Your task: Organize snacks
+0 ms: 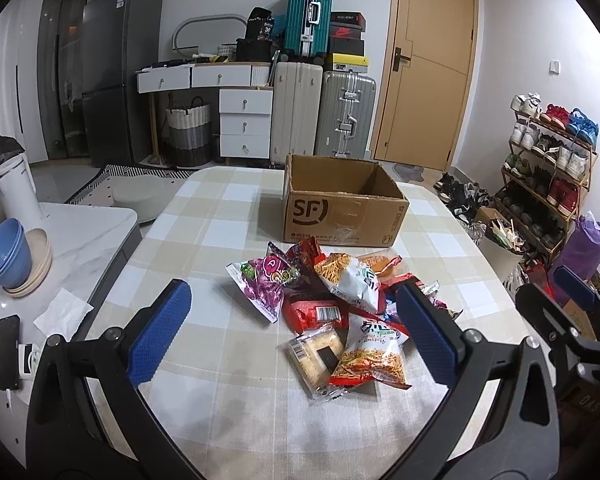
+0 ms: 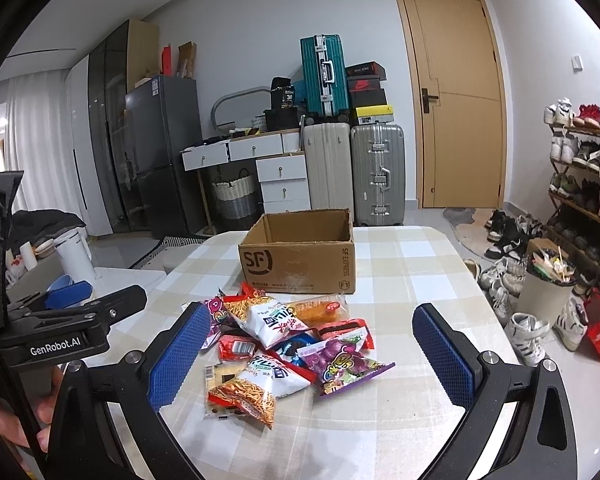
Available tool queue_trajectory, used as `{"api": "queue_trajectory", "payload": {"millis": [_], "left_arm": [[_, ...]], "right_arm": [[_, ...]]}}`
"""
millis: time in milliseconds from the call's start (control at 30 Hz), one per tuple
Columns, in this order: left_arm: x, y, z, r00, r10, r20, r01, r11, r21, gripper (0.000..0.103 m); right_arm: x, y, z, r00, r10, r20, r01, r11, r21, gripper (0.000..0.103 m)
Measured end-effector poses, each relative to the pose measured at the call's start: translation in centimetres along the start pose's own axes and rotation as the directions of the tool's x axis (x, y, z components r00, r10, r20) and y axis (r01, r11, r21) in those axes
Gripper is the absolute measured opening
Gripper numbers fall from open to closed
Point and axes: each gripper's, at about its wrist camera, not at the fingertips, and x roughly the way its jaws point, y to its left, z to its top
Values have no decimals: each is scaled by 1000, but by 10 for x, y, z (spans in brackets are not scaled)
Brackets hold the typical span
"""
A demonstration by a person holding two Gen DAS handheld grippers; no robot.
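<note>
A pile of snack packets (image 1: 332, 304) lies on the checked tablecloth (image 1: 204, 360), also in the right wrist view (image 2: 288, 344). It includes a purple candy bag (image 1: 266, 284), red-and-white noodle-snack bags (image 1: 370, 356) and a clear-wrapped cake (image 1: 316, 354). An open, empty SF cardboard box (image 1: 342, 208) stands behind the pile, also in the right wrist view (image 2: 300, 258). My left gripper (image 1: 296, 336) is open, hovering over the near side of the pile. My right gripper (image 2: 310, 356) is open above the pile and holds nothing. It also shows at the right edge of the left wrist view (image 1: 568, 300).
A side counter at the left holds blue bowls (image 1: 8, 256), a white jug (image 1: 18, 192), a phone (image 1: 8, 350) and a tissue (image 1: 62, 314). A shoe rack (image 1: 548, 172), a bin (image 2: 546, 284) and loose shoes stand to the right of the table. Suitcases and drawers stand by the far wall.
</note>
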Motion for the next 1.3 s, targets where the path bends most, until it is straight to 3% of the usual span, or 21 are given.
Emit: {"api": "queue_trajectory", "payload": {"millis": [333,500,667,800,967,1200,1267,1300], "left_arm": [[5,-2,-2,1000,-8,-5,8,1000,8,102],[10,-4,-2,1000,-7,-16,7,1000,9,102],[20,1,-6,1000,-7,-27,8,1000,10,102],[34,12,-13,999,7,-54,-7,1000,-3,102],[57,28,-23,995,24,-100,-26,999,-26,102],[86,46,-34,989,24,-145,-31,998,-47,102],[91,49,-36,987,19,-157,-27,998,-52,102],[93,50,-37,987,17,-162,-26,998,-55,102]], "right_arm": [[1,1,-2,1000,-19,20,19,1000,-16,103],[4,0,-4,1000,2,17,-2,1000,-9,103],[23,1,-10,997,65,-44,-65,998,4,103],[57,4,-20,969,179,-169,-172,983,57,103],[108,13,-38,911,270,-312,-245,962,116,103],[160,21,-57,863,269,-427,-223,962,154,103],[170,23,-63,851,255,-458,-210,966,149,97],[171,23,-64,841,263,-473,-214,964,155,86]]}}
